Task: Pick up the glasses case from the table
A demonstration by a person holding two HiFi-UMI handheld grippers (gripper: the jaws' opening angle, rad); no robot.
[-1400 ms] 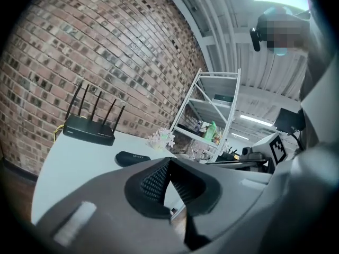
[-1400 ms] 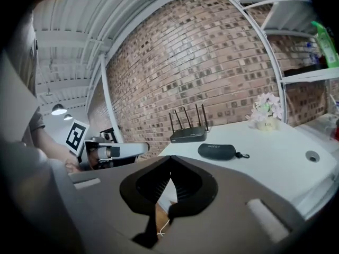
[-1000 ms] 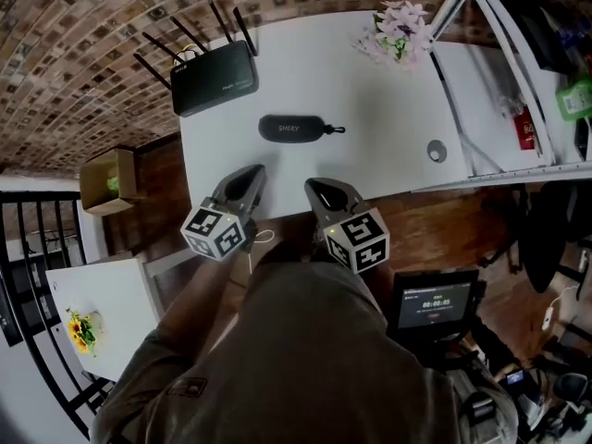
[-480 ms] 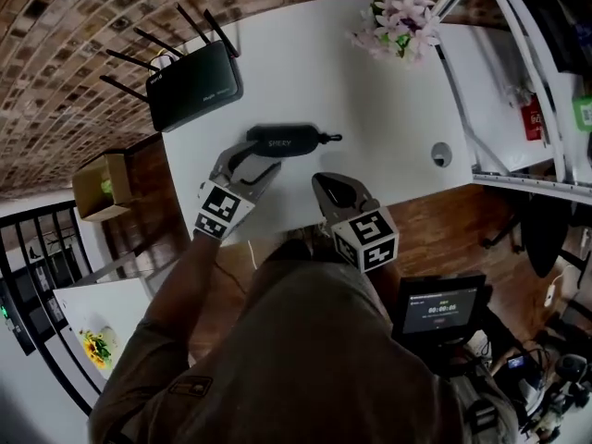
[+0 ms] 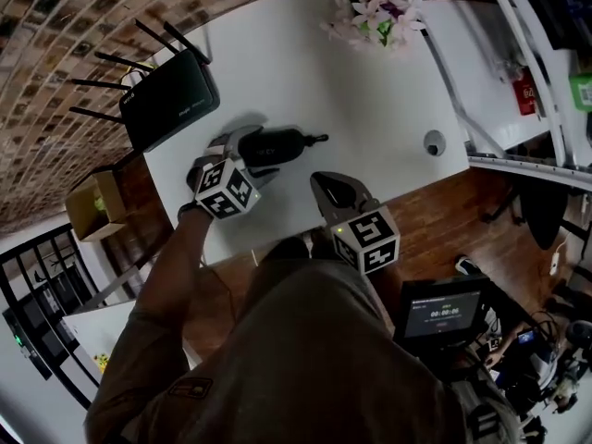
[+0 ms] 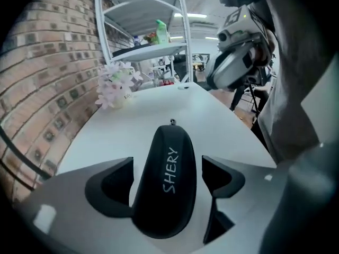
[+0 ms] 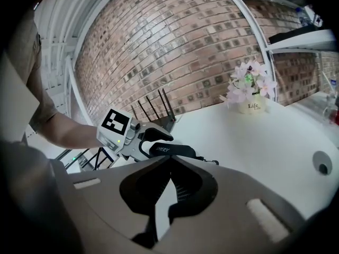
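Note:
A black glasses case (image 5: 282, 143) marked SHERY lies on the white table (image 5: 370, 91), with a small cord at its right end. My left gripper (image 5: 252, 154) points down at its left end, and its jaws are opening. In the left gripper view the case (image 6: 168, 142) lies between the two fingers with a gap at the right pad, so nothing presses on it. My right gripper (image 5: 320, 182) hangs over the table's near edge, shut and empty. In the right gripper view its tips (image 7: 169, 162) meet, and the case (image 7: 177, 150) and the left gripper (image 7: 139, 139) lie beyond.
A black router (image 5: 168, 95) with several antennas sits at the table's left end. A pot of pink flowers (image 5: 377, 9) stands at the far edge, and a cable hole (image 5: 434, 141) lies to the right. A white shelf rack (image 5: 518, 63) adjoins the table. A cardboard box (image 5: 92, 206) sits on the floor.
My left gripper went forward and down from the table's near edge to the case, rolled over, and opened its jaws around the case's left end. The right gripper shifted a little.

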